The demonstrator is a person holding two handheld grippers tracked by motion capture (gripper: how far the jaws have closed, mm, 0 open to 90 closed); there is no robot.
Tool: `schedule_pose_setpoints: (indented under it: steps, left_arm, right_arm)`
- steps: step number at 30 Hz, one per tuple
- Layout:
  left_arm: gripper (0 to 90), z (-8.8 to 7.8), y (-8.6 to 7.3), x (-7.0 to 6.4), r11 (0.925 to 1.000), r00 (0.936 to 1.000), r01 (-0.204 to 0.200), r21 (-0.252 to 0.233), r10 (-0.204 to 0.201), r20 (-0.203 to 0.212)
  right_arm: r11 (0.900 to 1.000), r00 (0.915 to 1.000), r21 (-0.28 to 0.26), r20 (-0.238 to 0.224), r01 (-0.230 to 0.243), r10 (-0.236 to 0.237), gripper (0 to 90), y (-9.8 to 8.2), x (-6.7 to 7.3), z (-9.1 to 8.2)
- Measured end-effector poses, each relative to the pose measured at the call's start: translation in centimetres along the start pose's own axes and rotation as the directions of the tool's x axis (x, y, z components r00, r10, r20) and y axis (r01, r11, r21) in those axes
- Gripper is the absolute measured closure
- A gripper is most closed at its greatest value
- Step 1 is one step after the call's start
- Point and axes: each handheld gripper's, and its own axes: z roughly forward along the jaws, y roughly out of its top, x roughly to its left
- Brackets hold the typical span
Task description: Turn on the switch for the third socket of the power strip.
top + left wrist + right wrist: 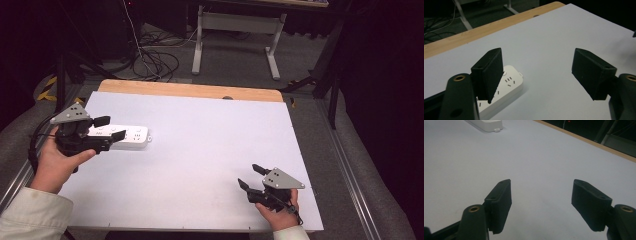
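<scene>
Dark floor and a tangle of cables lie beyond the far wooden edge of the white table, and that pale board is where I'm working. My left gripper hangs just over the near end of the white power strip, jaws spread wide with nothing between them; in the left gripper view the strip sits below and behind the left-hand jaw, not pinched by it. So I read the strip as let go and lying flat on the table, over at the left side, well apart from my right gripper. That one rests low near the front right corner, jaws likewise apart and empty, with bare table ahead of it and the strip's end far off at the top of its view.

To finish this step cleanly, I'd lift the left gripper straight away from the strip, keeping that near jaw from catching the housing and dragging it askew.

As for the strip: a long, flat, rounded white bar, sockets facing up as small dark slots, with a little tab at its end. It lies roughly parallel to the table's far edge.
</scene>
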Motion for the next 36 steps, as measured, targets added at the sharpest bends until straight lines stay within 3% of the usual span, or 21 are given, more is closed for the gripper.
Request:
schedule_pose_setpoints:
  steps: [6, 8, 9, 12, 17, 21, 24, 26, 28, 36]
  left_arm:
    - [19.8, -1.1, -1.1, -1.6, 0.9966, 0.9970, -0.071, -0.041, 0.072, 0.029]
    - [19.9, -1.3, -1.8, -2.1, 0.9927, 0.9968, -0.074, -0.095, 0.076, 0.024]
    - [20.1, -1.3, -2.1, -2.2, 0.9918, 0.9974, -0.056, -0.115, 0.061, 0.039]
    - [20.1, -1.2, -3.0, -2.5, 0.9907, 0.9953, -0.035, -0.132, 0.047, 0.085]
    - [18.4, -0.4, -5.2, -3.2, 0.9910, 0.9887, -0.054, -0.123, 0.070, 0.133]
    - [17.8, 0.4, -6.8, -3.4, 0.9935, 0.9874, -0.014, -0.113, 0.031, 0.155]
    - [17.8, 0.6, -7.8, -3.7, 0.9930, 0.9855, -0.008, -0.118, 0.028, 0.168]
    - [17.6, 0.8, -8.3, -3.9, 0.9927, 0.9858, -0.018, -0.119, 0.037, 0.164]
    - [17.3, 1.3, -9.1, -3.9, 0.9916, 0.9858, -0.051, -0.119, 0.069, 0.153]
    - [17.4, 2.5, -11.5, -3.4, 0.9937, 0.9854, -0.043, -0.104, 0.059, 0.159]
  right_arm:
    - [1.000, 0.9999, -0.008, -0.012, 0.001, -0.001, 32.6, 0.1, 0.1, 0.0]
    - [1.000, 0.9999, -0.008, -0.014, 0.000, 0.000, 32.5, 0.1, 0.1, 0.0]
    - [1.000, 0.9998, -0.010, -0.017, -0.005, 0.005, 32.4, 0.1, 0.1, 0.0]
    - [1.000, 0.9997, -0.012, -0.022, -0.005, 0.005, 32.4, 0.1, 0.1, 0.0]
    - [1.000, 0.9995, -0.013, -0.032, -0.006, 0.005, 30.3, 0.1, 0.1, 0.0]
    - [1.000, 0.9979, -0.008, -0.065, 0.005, -0.006, 27.4, 0.1, 0.2, 0.0]
    - [1.000, 0.9970, -0.009, -0.077, 0.000, -0.001, 26.4, 0.1, 0.1, 0.0]
    - [1.000, 0.9970, -0.005, -0.078, 0.002, -0.003, 26.4, 0.0, 0.1, 0.0]
    - [1.000, 0.9968, 0.003, -0.080, 0.002, -0.002, 26.3, 0.0, 0.1, 0.0]
    - [1.000, 0.9967, 0.001, -0.081, 0.002, -0.002, 26.4, 0.0, 0.1, 0.0]
